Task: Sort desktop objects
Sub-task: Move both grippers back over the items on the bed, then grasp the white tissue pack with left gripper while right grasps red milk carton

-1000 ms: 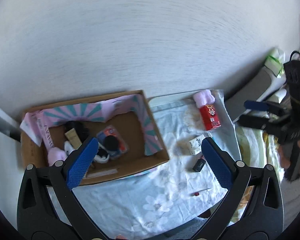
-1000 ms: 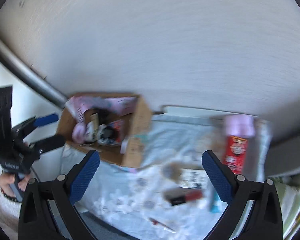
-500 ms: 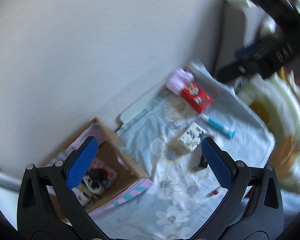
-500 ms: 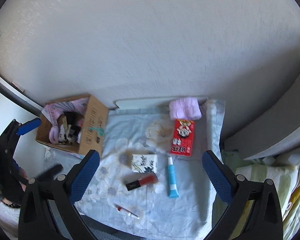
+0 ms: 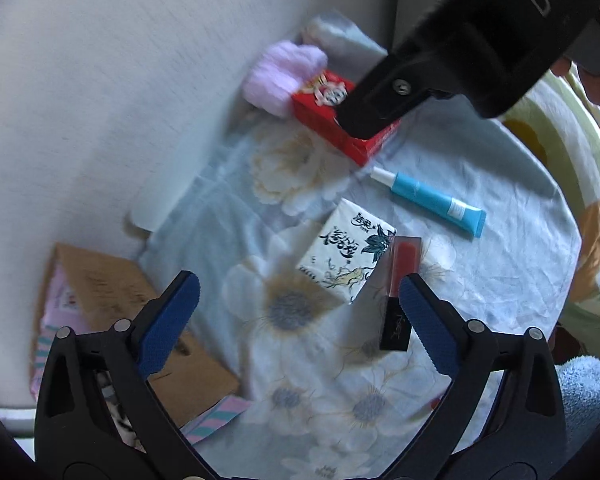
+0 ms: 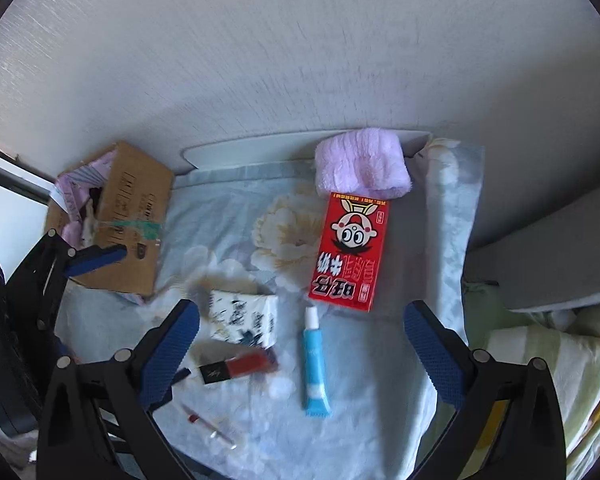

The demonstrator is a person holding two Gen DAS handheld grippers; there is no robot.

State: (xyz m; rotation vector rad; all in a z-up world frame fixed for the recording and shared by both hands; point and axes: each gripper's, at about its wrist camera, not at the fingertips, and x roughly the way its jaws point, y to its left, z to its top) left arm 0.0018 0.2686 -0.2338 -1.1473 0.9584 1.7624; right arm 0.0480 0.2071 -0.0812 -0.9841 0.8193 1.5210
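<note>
On the flowered cloth lie a red snack box (image 6: 350,250), a pink fluffy cloth (image 6: 362,164), a blue tube (image 6: 315,364), a white patterned tissue pack (image 6: 244,316), a red lipstick (image 6: 236,368) and a thin red-tipped stick (image 6: 208,426). A cardboard box (image 6: 120,220) stands at the left. My right gripper (image 6: 300,348) is open and empty above the tube. My left gripper (image 5: 298,320) is open and empty, hovering by the tissue pack (image 5: 346,262) and lipstick (image 5: 398,292). The red box (image 5: 340,120) is partly hidden by the right gripper's body.
A wall rises right behind the table. A white board edge (image 6: 260,148) lies against it. Striped yellow-green bedding (image 6: 548,360) and a grey cushion (image 6: 548,240) are to the right. A light blue towel (image 5: 588,400) lies at the lower right in the left wrist view.
My left gripper swung right from over the cardboard box toward the tissue pack and lipstick. My right gripper moved closer to the table, over the tube. Both stayed open.
</note>
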